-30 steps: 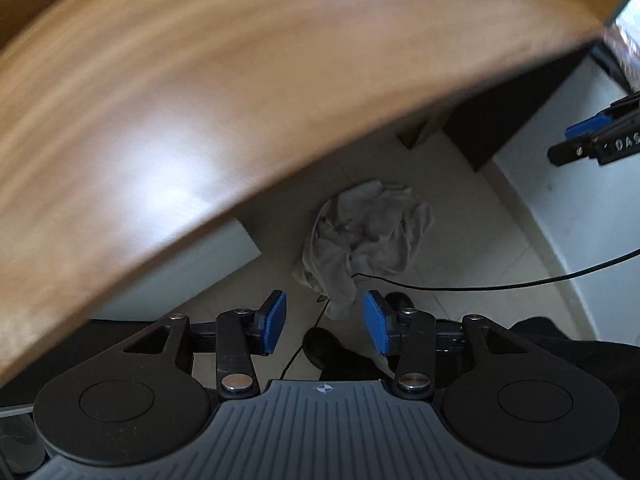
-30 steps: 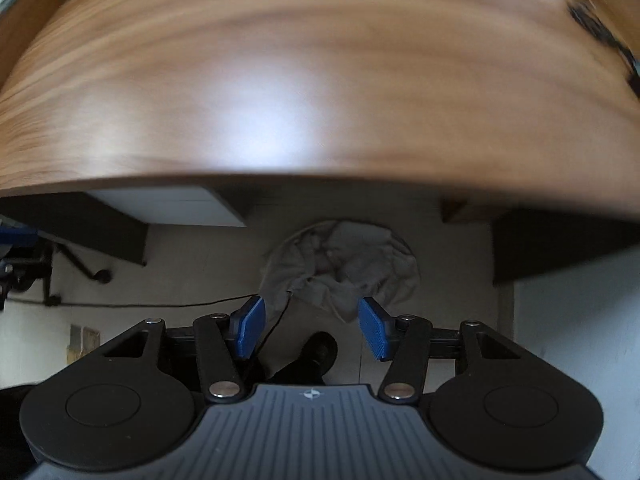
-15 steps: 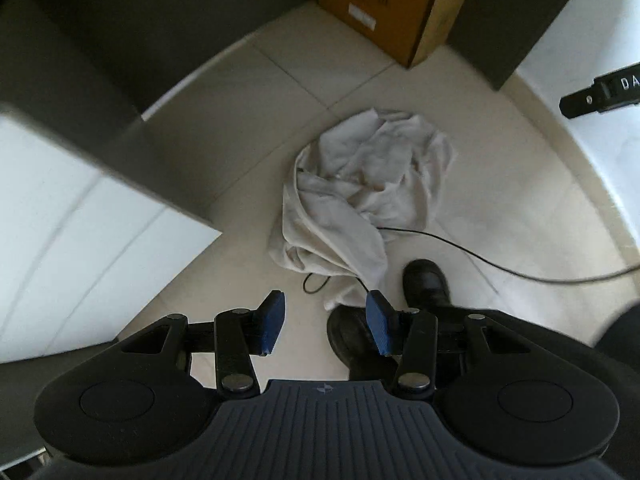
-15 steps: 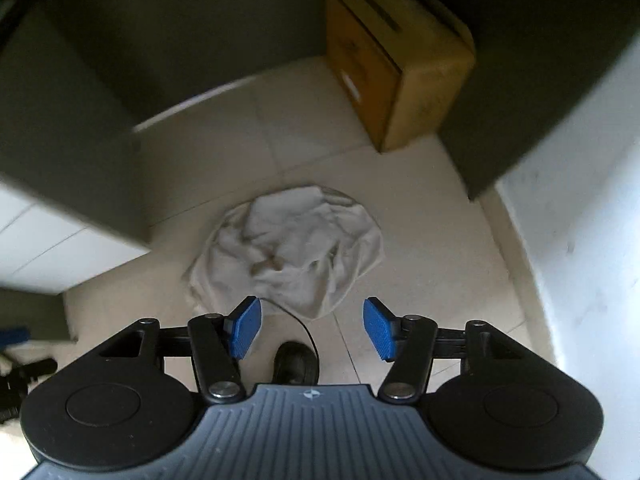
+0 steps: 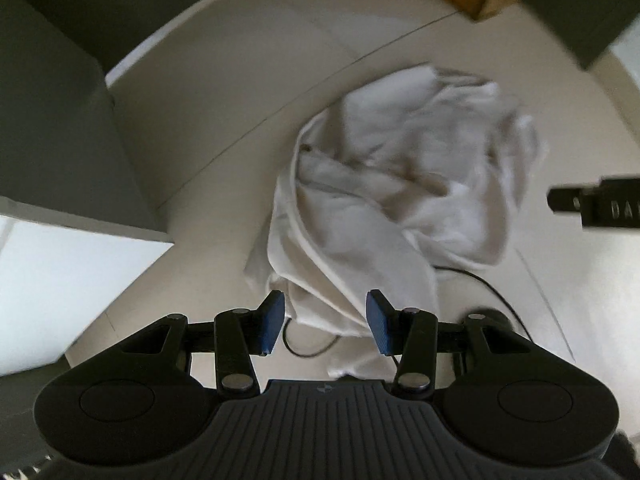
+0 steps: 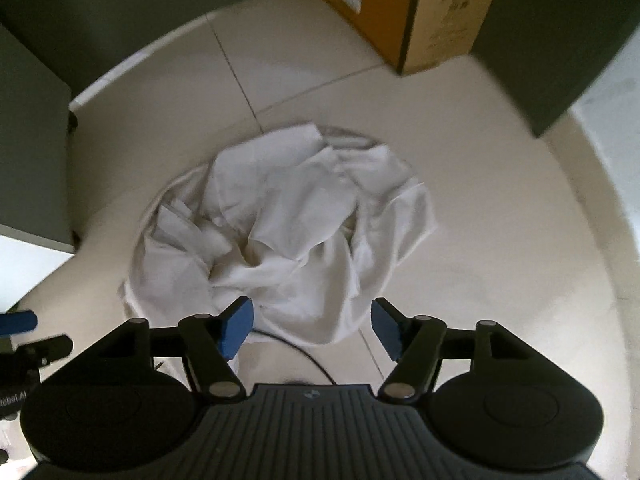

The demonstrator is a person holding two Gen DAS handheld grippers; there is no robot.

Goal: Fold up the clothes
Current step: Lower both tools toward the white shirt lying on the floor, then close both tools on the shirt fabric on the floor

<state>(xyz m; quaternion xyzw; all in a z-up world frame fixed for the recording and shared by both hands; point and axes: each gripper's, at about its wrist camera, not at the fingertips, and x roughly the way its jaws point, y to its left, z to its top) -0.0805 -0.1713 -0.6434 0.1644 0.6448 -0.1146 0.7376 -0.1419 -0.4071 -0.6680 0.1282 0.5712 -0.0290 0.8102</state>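
Observation:
A crumpled white garment (image 5: 384, 208) lies in a heap on the pale tiled floor; it also shows in the right wrist view (image 6: 280, 232). My left gripper (image 5: 326, 322) is open and empty, hovering above the heap's near edge. My right gripper (image 6: 310, 330) is open and empty, above the near edge of the heap. The right gripper's tip shows at the right edge of the left wrist view (image 5: 592, 206). Part of the left gripper shows at the left edge of the right wrist view (image 6: 24, 344).
A brown cardboard box (image 6: 404, 12) stands on the floor behind the garment, next to a dark panel (image 6: 560, 32). A dark cabinet (image 5: 56, 140) stands at the left. A black cable (image 5: 492, 292) runs over the floor by the garment, near a dark shoe (image 5: 486, 316).
Both grippers have dropped from beside the wooden tabletop down under it toward the floor. The garment now looks much larger and closer. Both grippers stay open.

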